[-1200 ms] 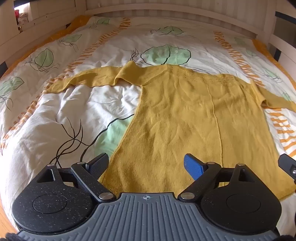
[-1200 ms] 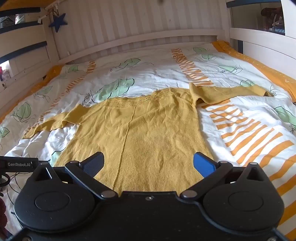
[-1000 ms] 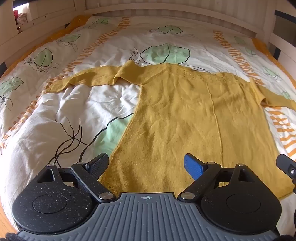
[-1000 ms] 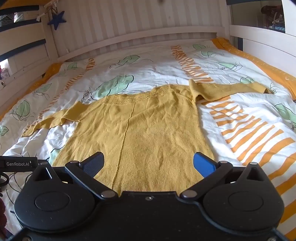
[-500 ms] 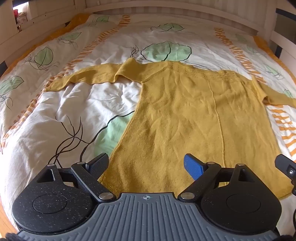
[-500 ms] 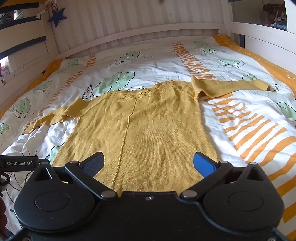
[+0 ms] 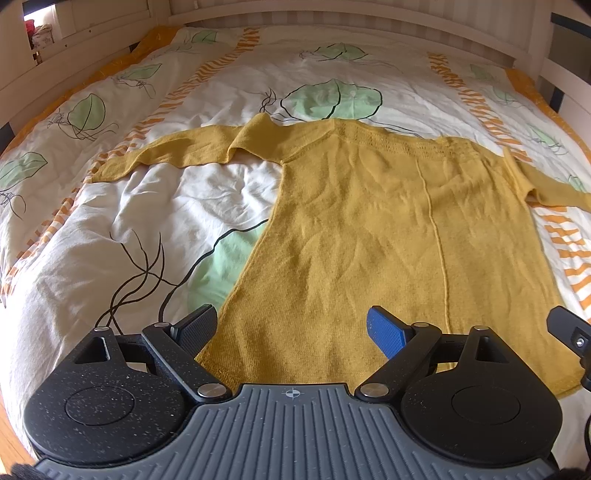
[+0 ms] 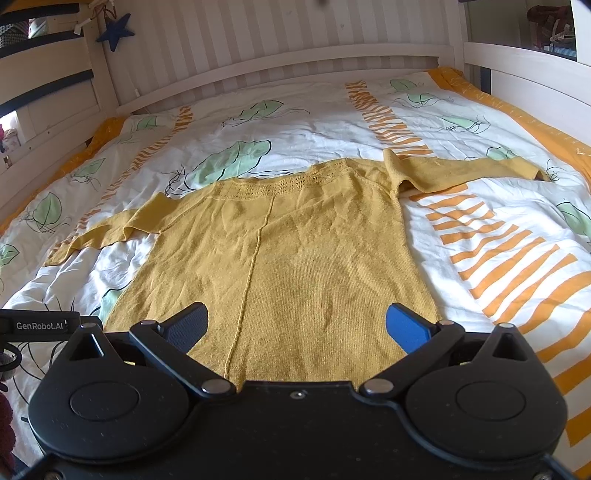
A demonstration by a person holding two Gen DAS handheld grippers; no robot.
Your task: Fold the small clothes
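A mustard-yellow knitted sweater [image 7: 388,229] [image 8: 295,258] lies flat on the bed, hem toward me, neckline far, both sleeves spread out sideways. My left gripper [image 7: 291,328] hangs open above the hem's left part, one black pad and one blue pad wide apart, nothing between them. My right gripper [image 8: 297,325] is open too, above the hem's right part, its pads empty. The left sleeve [image 7: 166,155] stretches toward the left rail; the right sleeve [image 8: 465,173] stretches to the right. A part of the right gripper shows at the left wrist view's right edge.
The sweater rests on a white duvet [image 7: 147,221] [image 8: 498,240] printed with green leaves and orange stripes. White wooden bed rails [image 8: 277,62] [image 7: 74,48] enclose the far end and both sides. A blue star [image 8: 115,31] hangs on the left post.
The right wrist view has shifted slightly; the sweater sits a little lower in it. The left view barely differs. Both grippers stay open and the sweater lies untouched.
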